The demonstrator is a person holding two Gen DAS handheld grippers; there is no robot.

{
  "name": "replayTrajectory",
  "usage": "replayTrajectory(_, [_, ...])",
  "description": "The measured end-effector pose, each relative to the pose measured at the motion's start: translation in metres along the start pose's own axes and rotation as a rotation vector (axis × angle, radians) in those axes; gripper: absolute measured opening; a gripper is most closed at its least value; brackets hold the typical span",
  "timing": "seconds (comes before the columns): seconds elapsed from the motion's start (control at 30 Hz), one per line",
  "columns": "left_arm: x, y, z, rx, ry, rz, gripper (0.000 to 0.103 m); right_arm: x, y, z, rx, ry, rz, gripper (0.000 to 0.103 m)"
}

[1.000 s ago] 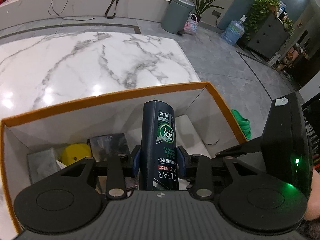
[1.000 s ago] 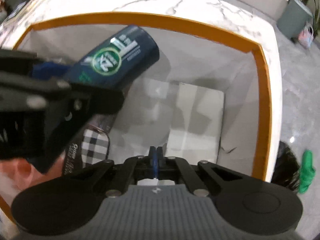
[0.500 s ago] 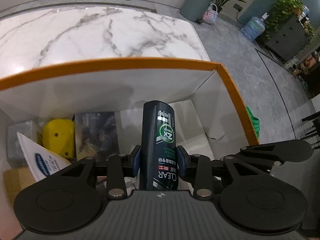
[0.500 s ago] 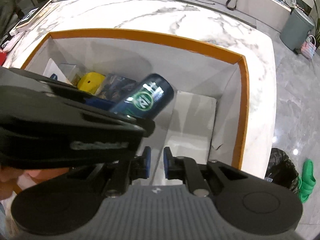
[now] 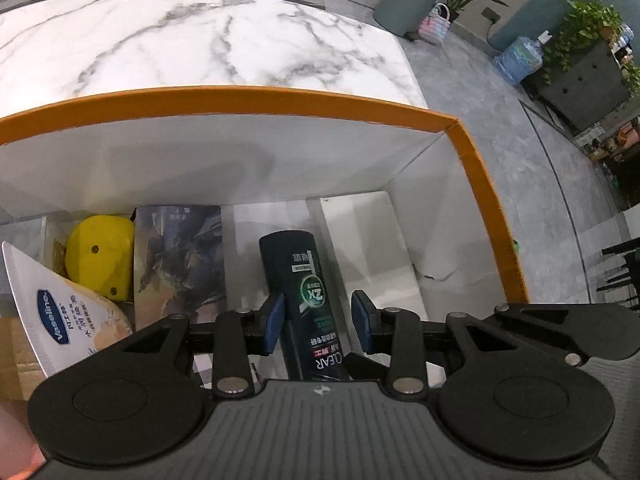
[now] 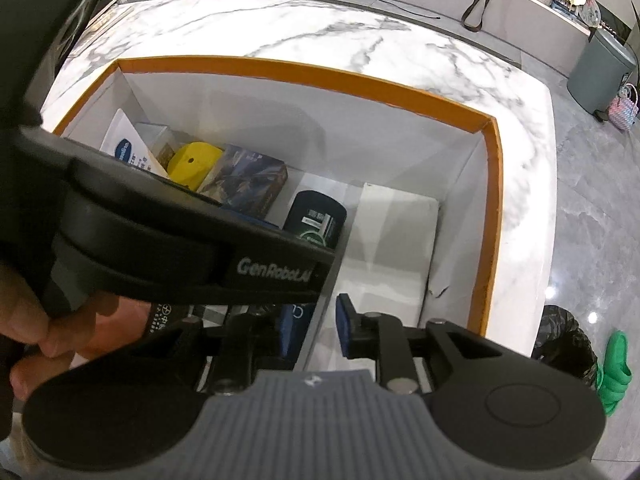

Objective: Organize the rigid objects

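A dark blue CLEAR shampoo bottle (image 5: pixel 306 304) lies on the floor of the white box with an orange rim (image 5: pixel 248 98). My left gripper (image 5: pixel 318 322) is open, its blue pads apart on either side of the bottle with gaps showing. In the right wrist view the bottle (image 6: pixel 316 216) lies beside a printed box (image 6: pixel 244 184). My right gripper (image 6: pixel 312 332) is open and empty above the box's right side; its left finger is hidden behind the left gripper's body (image 6: pixel 180 252).
In the box lie a yellow object (image 5: pixel 100 254), a printed box (image 5: pixel 180 264), a white Vaseline tube (image 5: pixel 56 312) and a white slab (image 5: pixel 368 240). The box stands on a marble table (image 5: pixel 200 40). Floor, bin and plants lie beyond.
The left gripper lowered the bottle into the box and opened, letting it go on the floor of the box. The right gripper opened from shut.
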State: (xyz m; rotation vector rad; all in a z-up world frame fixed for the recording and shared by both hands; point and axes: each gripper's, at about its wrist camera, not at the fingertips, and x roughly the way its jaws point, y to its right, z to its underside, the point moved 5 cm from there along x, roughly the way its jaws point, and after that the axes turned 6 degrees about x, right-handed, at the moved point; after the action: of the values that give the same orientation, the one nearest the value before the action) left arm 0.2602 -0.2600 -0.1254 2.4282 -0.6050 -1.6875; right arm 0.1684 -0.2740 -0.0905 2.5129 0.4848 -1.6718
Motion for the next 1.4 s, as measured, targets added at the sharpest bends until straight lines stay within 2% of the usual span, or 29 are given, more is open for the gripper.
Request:
replayTrajectory(0.17, [-0.010,0.000,0.000,0.007,0.001,0.020,0.043,-0.001,0.000,0.002,0.014,0.005,0.006,0.027])
replayTrajectory(0.3, [-0.032,0.003,0.003,0.072,0.022,0.037,0.048,-0.014,-0.004,0.003,0.037,0.027,0.006,0.042])
replayTrajectory(0.33, [-0.041,0.003,0.004,0.101,0.034,0.036,0.049,-0.017,-0.006,0.004,0.039,0.040,0.016,0.049])
replayTrajectory(0.43, [-0.074,0.005,0.008,0.217,0.096,0.028,0.051,-0.036,-0.012,0.005,0.055,0.107,0.033,0.064])
replayTrajectory(0.53, [-0.115,0.001,0.016,0.336,0.179,-0.015,0.055,-0.056,-0.020,0.009,0.081,0.183,0.030,0.073])
replayTrajectory(0.63, [-0.156,-0.008,0.027,0.395,0.272,-0.094,0.058,-0.073,-0.033,0.016,0.112,0.262,0.017,0.079])
replayTrajectory(0.73, [-0.191,-0.019,0.041,0.433,0.363,-0.136,0.059,-0.087,-0.049,0.025,0.132,0.339,0.012,0.079])
replayTrajectory(0.87, [-0.229,-0.033,0.064,0.441,0.470,-0.188,0.061,-0.102,-0.070,0.040,0.154,0.437,0.008,0.080])
replayTrajectory(0.97, [-0.248,-0.044,0.083,0.419,0.549,-0.217,0.062,-0.111,-0.086,0.053,0.174,0.514,0.019,0.084])
replayTrajectory(1.07, [-0.254,-0.052,0.103,0.380,0.615,-0.221,0.075,-0.114,-0.099,0.070,0.196,0.578,0.044,0.084])
replayTrajectory(1.1, [-0.254,-0.055,0.109,0.364,0.630,-0.229,0.077,-0.114,-0.102,0.076,0.207,0.597,0.056,0.086])
replayTrajectory(1.13, [-0.253,-0.057,0.115,0.349,0.645,-0.241,0.078,-0.114,-0.106,0.082,0.220,0.621,0.075,0.090])
replayTrajectory(1.2, [-0.248,-0.062,0.127,0.320,0.668,-0.258,0.086,-0.114,-0.112,0.094,0.228,0.665,0.110,0.093])
replayTrajectory(1.3, [-0.237,-0.067,0.143,0.279,0.662,-0.287,0.088,-0.111,-0.122,0.107,0.222,0.712,0.147,0.094])
replayTrajectory(1.4, [-0.225,-0.069,0.157,0.288,0.668,-0.308,0.088,-0.107,-0.127,0.117,0.245,0.742,0.168,0.098])
